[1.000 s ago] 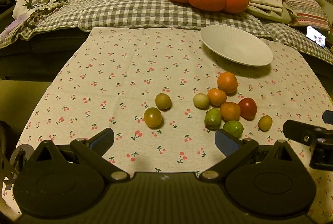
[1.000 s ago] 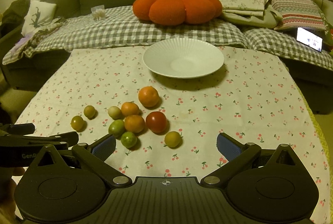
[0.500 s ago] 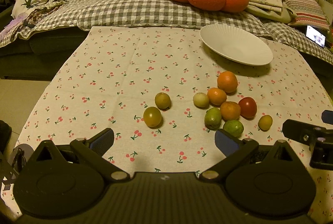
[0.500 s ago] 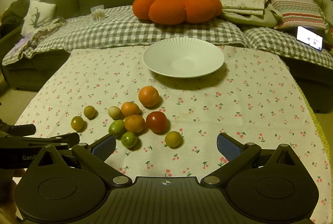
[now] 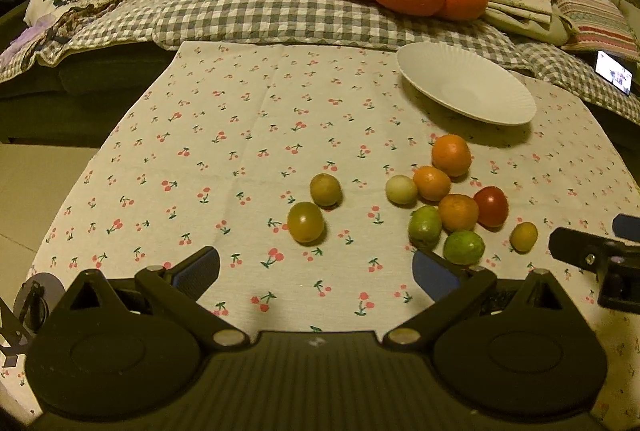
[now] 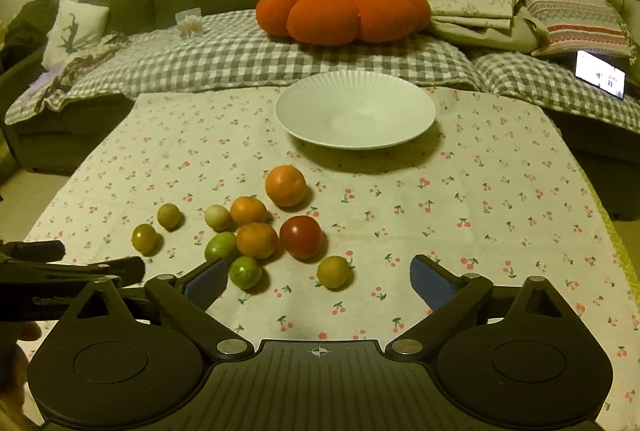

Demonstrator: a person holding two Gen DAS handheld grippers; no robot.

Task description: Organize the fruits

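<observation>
Several small fruits lie on the cherry-print tablecloth (image 6: 500, 199): three oranges, the largest (image 6: 285, 185) farthest, a red tomato (image 6: 301, 236), two green limes (image 6: 245, 271), and small yellow fruits (image 6: 334, 271). Two yellow-green fruits (image 5: 305, 221) lie apart to the left. An empty white ribbed plate (image 6: 320, 107) stands behind them. My left gripper (image 5: 316, 267) is open and empty, low over the near cloth, just short of the yellow-green pair. My right gripper (image 6: 318, 281) is open and empty, just short of the cluster; the yellow fruit lies a little ahead of its jaws.
A green sofa with a checked blanket (image 6: 260, 59) runs behind the table, bearing an orange pumpkin cushion (image 6: 344, 13), folded linens (image 6: 480, 3) and a lit phone (image 6: 599, 74). The floor drops off at the table's left edge (image 5: 24, 191).
Both views have shifted very slightly; the grippers stay open and the fruits have not moved.
</observation>
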